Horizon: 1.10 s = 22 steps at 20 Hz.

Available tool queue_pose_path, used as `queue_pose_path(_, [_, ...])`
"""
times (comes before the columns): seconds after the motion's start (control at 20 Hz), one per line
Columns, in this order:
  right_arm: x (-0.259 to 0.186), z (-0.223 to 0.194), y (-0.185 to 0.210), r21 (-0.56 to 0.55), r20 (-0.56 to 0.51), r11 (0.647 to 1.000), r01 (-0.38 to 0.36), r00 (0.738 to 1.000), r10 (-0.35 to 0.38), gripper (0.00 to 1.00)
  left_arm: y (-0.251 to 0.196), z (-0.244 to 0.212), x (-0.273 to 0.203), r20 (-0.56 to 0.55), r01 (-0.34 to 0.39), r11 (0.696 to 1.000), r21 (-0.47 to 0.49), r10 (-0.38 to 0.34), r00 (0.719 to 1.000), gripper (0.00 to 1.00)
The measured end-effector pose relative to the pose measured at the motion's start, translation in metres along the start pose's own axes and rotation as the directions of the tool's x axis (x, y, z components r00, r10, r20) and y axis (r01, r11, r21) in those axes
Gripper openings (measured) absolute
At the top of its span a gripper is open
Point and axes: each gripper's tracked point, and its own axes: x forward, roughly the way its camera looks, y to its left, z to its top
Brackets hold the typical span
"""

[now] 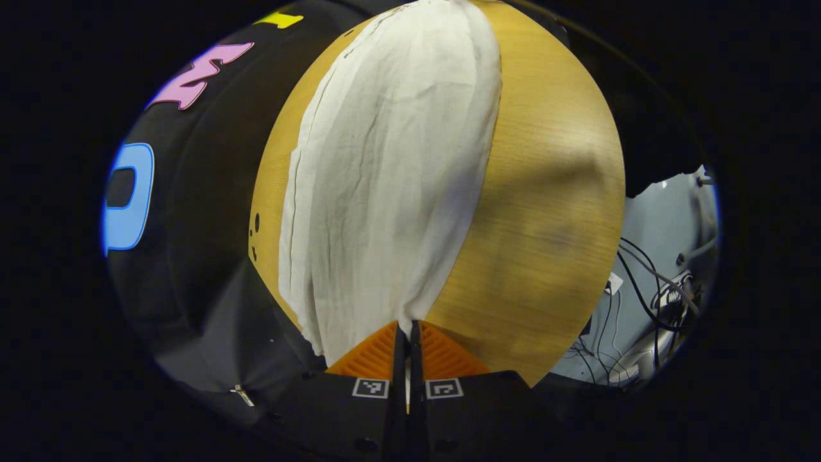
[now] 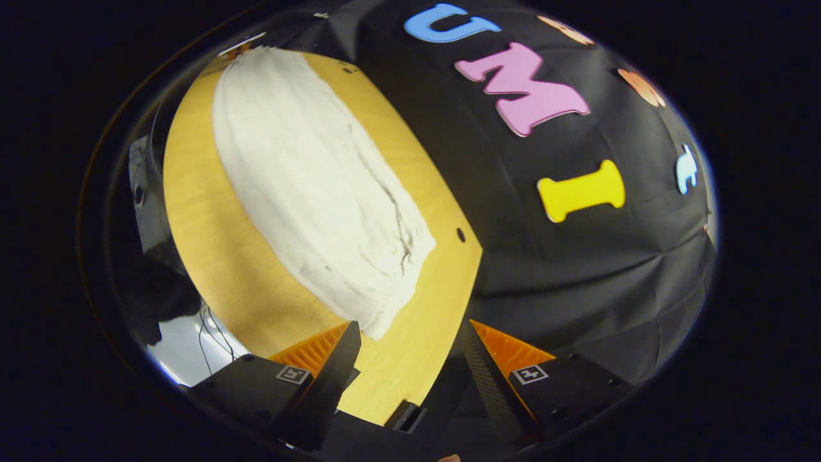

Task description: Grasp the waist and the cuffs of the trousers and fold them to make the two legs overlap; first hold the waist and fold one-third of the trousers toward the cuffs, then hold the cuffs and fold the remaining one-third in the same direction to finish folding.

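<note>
From the left gripper view, the left gripper (image 1: 406, 330) has its two fingers pressed together on one end of the white trousers (image 1: 391, 179), the cloth gathering to a peak right at the tips. From there the trousers stretch away long and narrow over the wooden worktop (image 1: 551, 192), seemingly already doubled so the legs lie one on the other; I cannot tell whether this end is waist or cuffs. Cables (image 1: 648, 295) trail on the floor off the worktop's edge. In the right gripper view, the right gripper (image 2: 410, 340) stands with its fingers wide apart and nothing between them, near the trousers' (image 2: 314, 186) closest corner, which lies flat on the worktop (image 2: 211, 256) just beside one fingertip. To my eye the fold needs both corners of an end lifted together, so the right gripper should close squarely on its corner, catching every layer, then both should travel level and lay the edge down straight.
</note>
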Motion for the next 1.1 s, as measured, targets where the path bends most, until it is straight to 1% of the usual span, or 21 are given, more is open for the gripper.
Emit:
queue_pose_path(0.1, [0.018, -0.008, 0.015, -0.090, 0.004, 0.994, -0.069, 0.998, 0.070, 0.98, 0.000, 0.000, 0.001, -0.007, -0.014, 1.000, 0.009, 0.015, 1.000, 0.07])
queue_pose_path(0.2, [0.033, -0.012, 0.025, -0.161, 0.011, 0.980, -0.112, 0.993, 0.116, 0.98, 0.000, 0.000, 0.002, -0.022, -0.011, 1.000, -0.009, 0.011, 1.000, 0.07])
queue_pose_path(0.45, [0.069, -0.017, 0.041, -0.256, 0.023, 0.948, -0.189, 0.979, 0.201, 0.98, 0.001, 0.001, 0.002, -0.069, 0.020, 0.998, -0.056, -0.024, 0.997, 0.07])
queue_pose_path(0.5, [0.076, -0.015, 0.044, -0.285, 0.033, 0.939, -0.194, 0.977, 0.212, 0.98, 0.001, 0.000, 0.002, -0.080, 0.026, 0.998, -0.060, -0.030, 0.996, 0.07])
queue_pose_path(0.65, [0.090, 0.001, 0.037, -0.385, 0.095, 0.909, -0.160, 0.973, 0.211, 0.96, 0.001, 0.001, 0.002, -0.115, 0.043, 0.996, -0.081, -0.052, 0.992, 0.07])
queue_pose_path(0.75, [0.099, 0.005, 0.036, -0.396, 0.114, 0.903, -0.167, 0.967, 0.229, 0.95, 0.001, 0.001, 0.002, -0.141, 0.051, 0.994, -0.094, -0.064, 0.988, 0.07])
queue_pose_path(0.85, [0.109, 0.003, 0.040, -0.361, 0.102, 0.908, -0.211, 0.959, 0.264, 0.84, 0.000, 0.002, 0.000, -0.174, 0.052, 0.992, -0.115, -0.072, 0.982, 0.07])
queue_pose_path(0.9, [0.115, 0.001, 0.044, -0.345, 0.091, 0.908, -0.236, 0.955, 0.283, 0.64, 0.001, 0.001, 0.001, -0.194, 0.047, 0.989, -0.137, -0.073, 0.978, 0.07])
queue_pose_path(0.95, [0.119, -0.001, 0.047, -0.343, 0.088, 0.907, -0.245, 0.953, 0.291, 0.55, 0.001, 0.000, 0.001, -0.211, 0.036, 0.986, -0.165, -0.071, 0.975, 0.07])
queue_pose_path(1.0, [0.120, 0.001, 0.047, -0.361, 0.086, 0.902, -0.236, 0.955, 0.285, 0.30, 0.000, 0.001, 0.000, -0.222, 0.023, 0.981, -0.193, -0.067, 0.973, 0.07])
queue_pose_path(1.05, [0.115, 0.002, 0.049, -0.397, 0.090, 0.886, -0.238, 0.951, 0.296, 0.23, 0.000, 0.002, 0.000, -0.226, 0.013, 0.977, -0.212, -0.062, 0.972, 0.07])
queue_pose_path(1.1, [0.120, -0.001, 0.049, -0.424, 0.072, 0.876, -0.230, 0.955, 0.286, 0.22, 0.000, 0.003, 0.000, -0.223, 0.004, 0.975, -0.224, -0.055, 0.973, 0.07])
